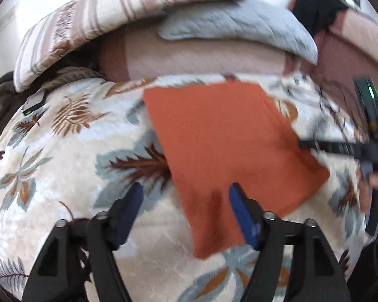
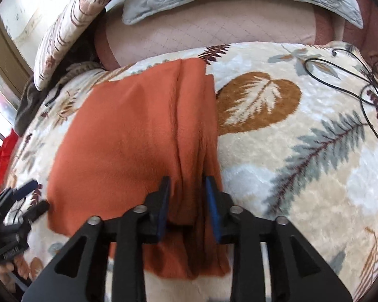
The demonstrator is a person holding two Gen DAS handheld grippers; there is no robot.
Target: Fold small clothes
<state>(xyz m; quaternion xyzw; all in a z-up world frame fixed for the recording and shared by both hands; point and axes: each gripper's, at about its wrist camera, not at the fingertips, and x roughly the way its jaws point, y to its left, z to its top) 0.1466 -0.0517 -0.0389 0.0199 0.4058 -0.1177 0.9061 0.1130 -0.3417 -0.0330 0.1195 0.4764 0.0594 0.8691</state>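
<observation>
An orange cloth (image 1: 221,148) lies folded on the leaf-patterned blanket (image 1: 63,166). My left gripper (image 1: 186,193) is open, hovering over the cloth's near left edge, nothing between its blue pads. In the right wrist view the orange cloth (image 2: 128,138) has a bunched fold along its right side. My right gripper (image 2: 186,188) is partly closed around that fold, with cloth between the pads; whether it pinches is unclear. The right gripper also shows in the left wrist view (image 1: 340,148), and the left gripper at the right wrist view's left edge (image 2: 25,196).
A grey quilted pillow (image 1: 239,25) and a striped floral pillow (image 1: 100,20) lie at the back on a pink sheet (image 1: 201,58). A black cable (image 2: 352,85) loops on the blanket at right. Red fabric (image 2: 2,158) sits at the left edge.
</observation>
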